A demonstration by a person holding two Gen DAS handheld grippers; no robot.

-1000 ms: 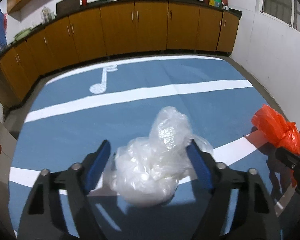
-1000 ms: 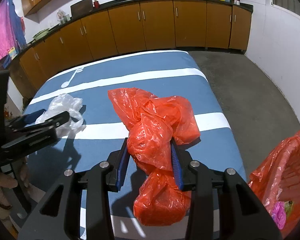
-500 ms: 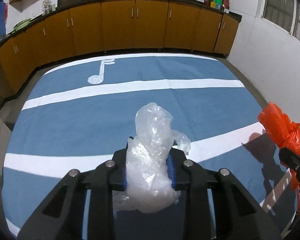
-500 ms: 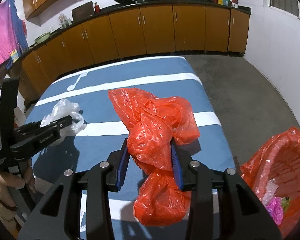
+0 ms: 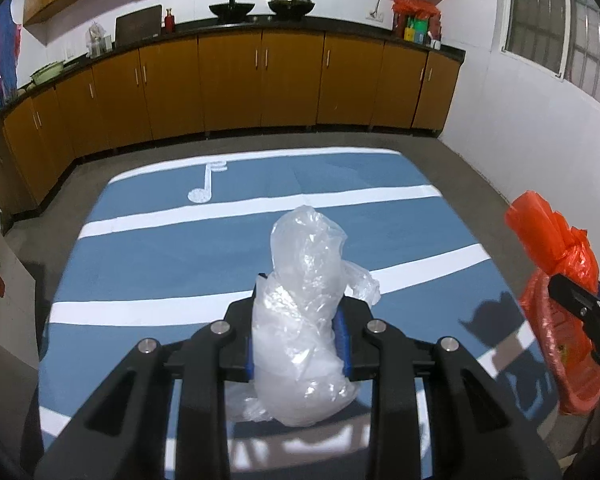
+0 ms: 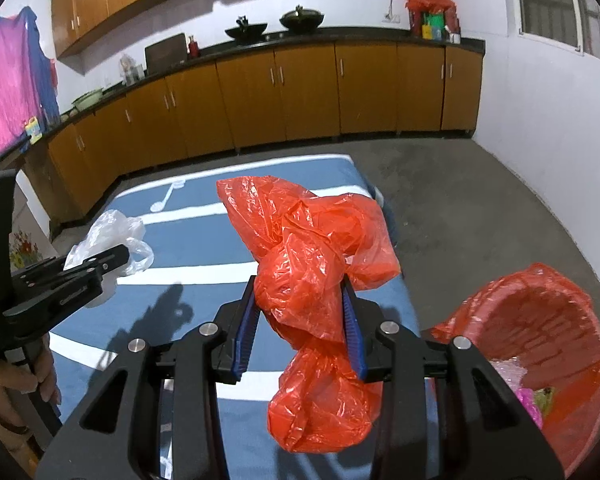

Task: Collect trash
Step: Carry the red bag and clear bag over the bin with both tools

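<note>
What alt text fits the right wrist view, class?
The right gripper clamps a crumpled red plastic bag above a blue striped mat. A red-lined bin stands right; the left gripper holds a clear bag.

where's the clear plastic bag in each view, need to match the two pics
Left wrist view: the clear plastic bag sits at centre bottom, clamped between the left gripper pads.
Right wrist view: the same bag is at the left edge, held in the left gripper seen from the side.
Shared landmark: the white music note on the blue mat, beyond the bag in both.
</note>
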